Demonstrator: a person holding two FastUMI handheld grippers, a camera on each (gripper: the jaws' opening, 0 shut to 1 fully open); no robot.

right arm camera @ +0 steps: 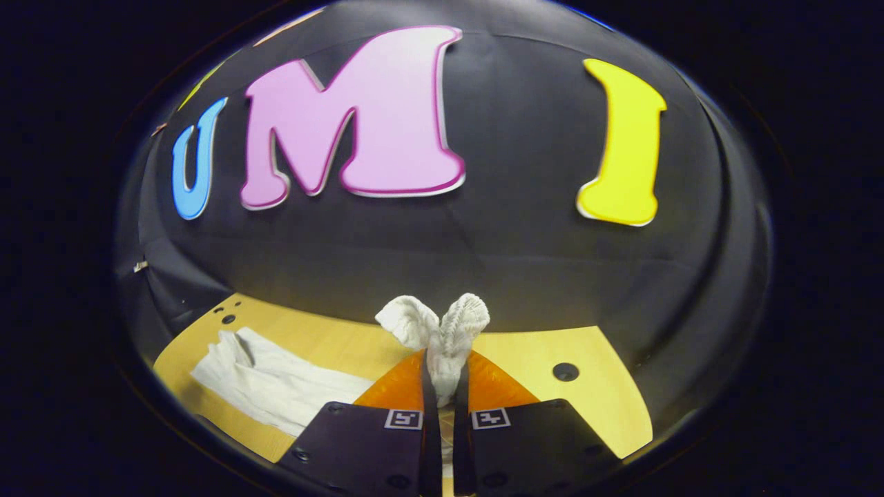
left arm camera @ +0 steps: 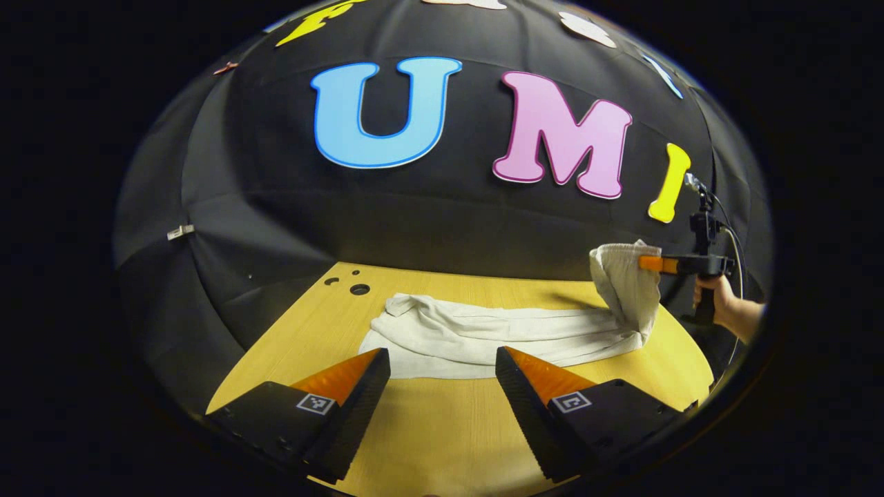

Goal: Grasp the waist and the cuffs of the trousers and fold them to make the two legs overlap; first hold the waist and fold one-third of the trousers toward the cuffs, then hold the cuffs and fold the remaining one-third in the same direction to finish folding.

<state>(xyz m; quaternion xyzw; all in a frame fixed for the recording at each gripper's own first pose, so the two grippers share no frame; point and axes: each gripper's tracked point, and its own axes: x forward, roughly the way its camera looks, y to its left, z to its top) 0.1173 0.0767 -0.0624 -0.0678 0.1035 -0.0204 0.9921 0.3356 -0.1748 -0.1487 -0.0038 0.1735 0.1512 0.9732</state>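
In the left gripper view, our left gripper hangs with its fingers apart and nothing between them, just short of the near edge of the trousers, which lie along the wooden table. Farther off, the right gripper, held by a hand, lifts one end off the table. We judge that with one end free the cloth could drag or bunch. In the right gripper view, our fingers are clamped on a puckered bunch of that end; a shallow bite might slip. Nothing blocks the table.
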